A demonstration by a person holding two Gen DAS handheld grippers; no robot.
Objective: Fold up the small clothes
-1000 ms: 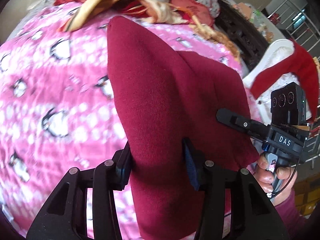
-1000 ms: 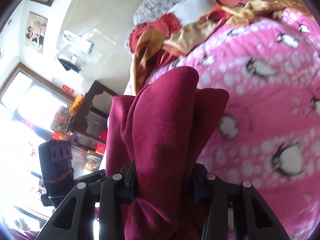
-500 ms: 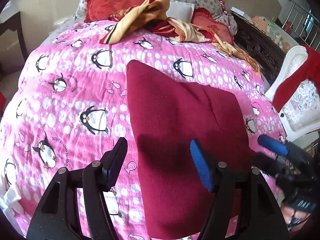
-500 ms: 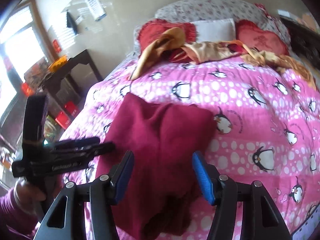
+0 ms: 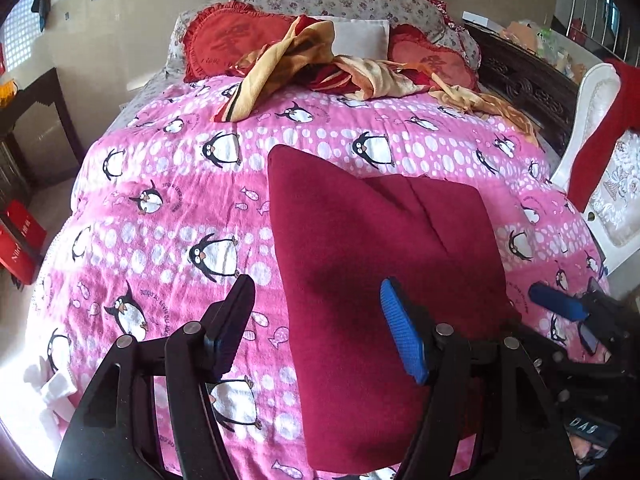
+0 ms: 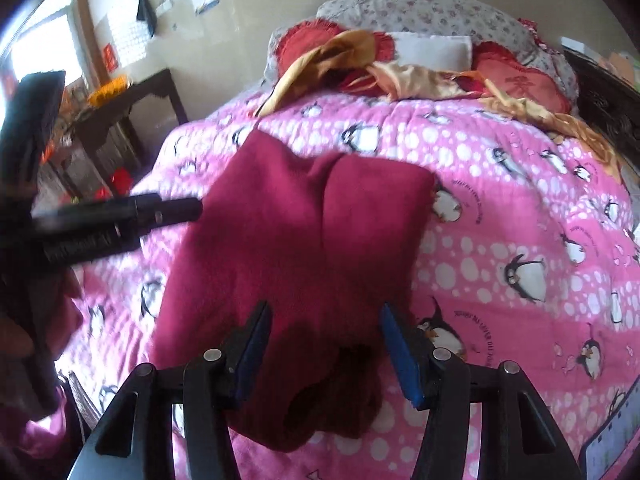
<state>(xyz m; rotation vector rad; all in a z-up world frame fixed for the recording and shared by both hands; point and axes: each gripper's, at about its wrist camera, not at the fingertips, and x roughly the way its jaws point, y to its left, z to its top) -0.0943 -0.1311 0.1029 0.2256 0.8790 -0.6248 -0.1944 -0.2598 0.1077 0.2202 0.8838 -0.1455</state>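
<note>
A dark red garment (image 5: pixel 384 256) lies folded on the pink penguin blanket (image 5: pixel 160 208), its near end hanging toward me. My left gripper (image 5: pixel 320 328) is open and empty, raised above the garment's near left edge. My right gripper (image 6: pixel 324 344) is open and empty above the garment's (image 6: pixel 296 240) near end. The right gripper's blue pads (image 5: pixel 558 306) show at the right of the left wrist view. The left gripper (image 6: pixel 120 216) shows at the left of the right wrist view.
A heap of yellow and red cloths (image 5: pixel 320 68) and red heart pillows (image 5: pixel 224 40) lie at the bed's head. A white chair with a red cloth (image 5: pixel 600 136) stands on the right. A dark side table (image 6: pixel 132 120) and red boxes (image 5: pixel 20 240) are on the left.
Both grippers let go of the red garment, opened, and drew back and up. The garment dropped flat onto the blanket.
</note>
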